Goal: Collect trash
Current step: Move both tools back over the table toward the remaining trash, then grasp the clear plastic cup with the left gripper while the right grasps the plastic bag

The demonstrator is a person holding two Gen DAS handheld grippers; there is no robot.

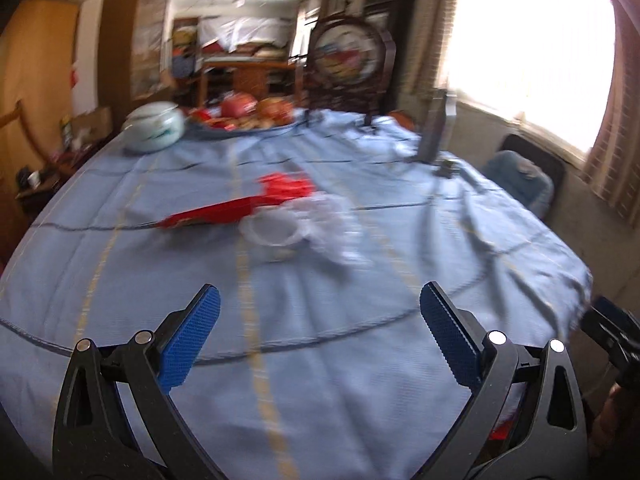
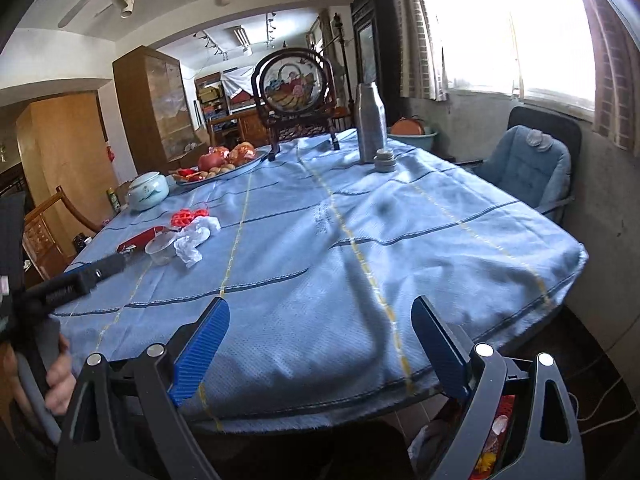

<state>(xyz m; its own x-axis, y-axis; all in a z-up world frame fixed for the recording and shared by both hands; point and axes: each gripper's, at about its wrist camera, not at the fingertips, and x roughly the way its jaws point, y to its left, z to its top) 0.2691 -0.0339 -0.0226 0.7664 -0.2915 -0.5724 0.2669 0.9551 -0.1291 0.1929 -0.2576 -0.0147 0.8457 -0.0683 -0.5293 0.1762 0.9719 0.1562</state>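
Note:
A small heap of trash lies on the blue tablecloth (image 1: 320, 360): a flat red wrapper (image 1: 212, 216), a red net (image 1: 286, 186), a clear plastic cup (image 1: 272, 236) and crumpled white plastic (image 1: 328, 220). My left gripper (image 1: 320, 300) is open and empty, a short way in front of the heap; this view is blurred. In the right wrist view the same heap sits far left: wrapper (image 2: 140, 238), cup (image 2: 160, 248), white plastic (image 2: 196, 236). My right gripper (image 2: 320, 312) stands open and empty over the table's near edge. A hand (image 2: 60, 372) holds the left gripper there.
A white lidded jar (image 2: 146, 192), a fruit tray (image 2: 224, 164), a round framed ornament (image 2: 294, 88) and a metal flask (image 2: 370, 120) with its cap (image 2: 385, 160) stand at the far side. A cushioned chair (image 2: 528, 164) is right of the table. Red and yellow scraps (image 2: 492, 440) show low at the right.

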